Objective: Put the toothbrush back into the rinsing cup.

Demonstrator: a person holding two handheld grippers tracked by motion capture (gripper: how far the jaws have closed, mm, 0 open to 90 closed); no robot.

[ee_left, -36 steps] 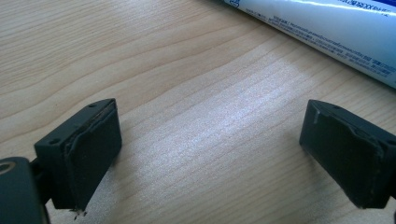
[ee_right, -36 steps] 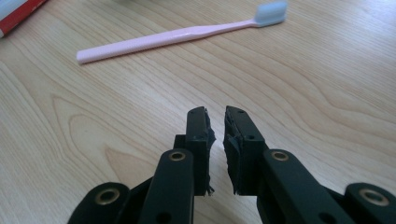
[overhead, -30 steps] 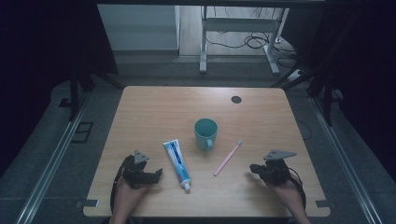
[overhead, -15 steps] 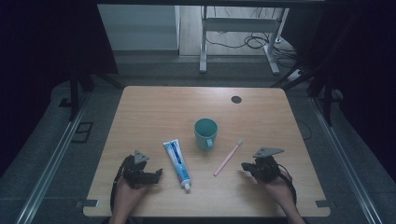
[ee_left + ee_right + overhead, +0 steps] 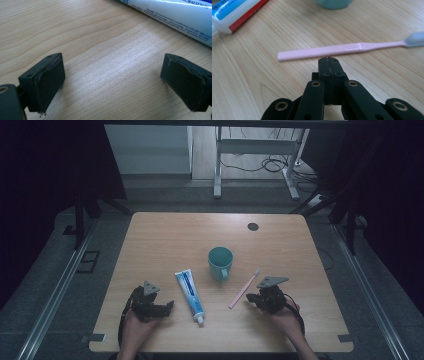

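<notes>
My right gripper [image 5: 329, 61] has its jaws pressed flat together with nothing between them, and the tips sit just short of the toothbrush [image 5: 342, 50]. The brush lies straight ahead of those fingers [image 5: 334, 67], near but not touching, and its long axis runs crosswise to them: the handle end points off to the fingers' left, and the grey-bristled head points off to their right. In the high view the toothbrush [image 5: 244, 290] lies on the table [image 5: 165, 235] at a slant, head toward the mug [image 5: 220, 261] and handle end toward my side, with the right gripper [image 5: 256, 298] just beside the handle half.

That crosswise lie is what the coming move turns on, in my judgement. With the jaws shut I cannot take the handle; they would have to spread first, then go forward so one finger passes each side of the handle, roughly at its middle.

My left gripper [image 5: 112, 82] stands with its jaws wide apart over bare wood, holding nothing. The toothpaste [image 5: 175, 17] lies beyond its fingers [image 5: 47, 80] and to their right. In the high view the left gripper [image 5: 167, 306] rests beside the toothpaste [image 5: 190, 292], whose cap points toward my side, and it is well apart from the brush, so the right hand is plainly the nearer one.
</notes>
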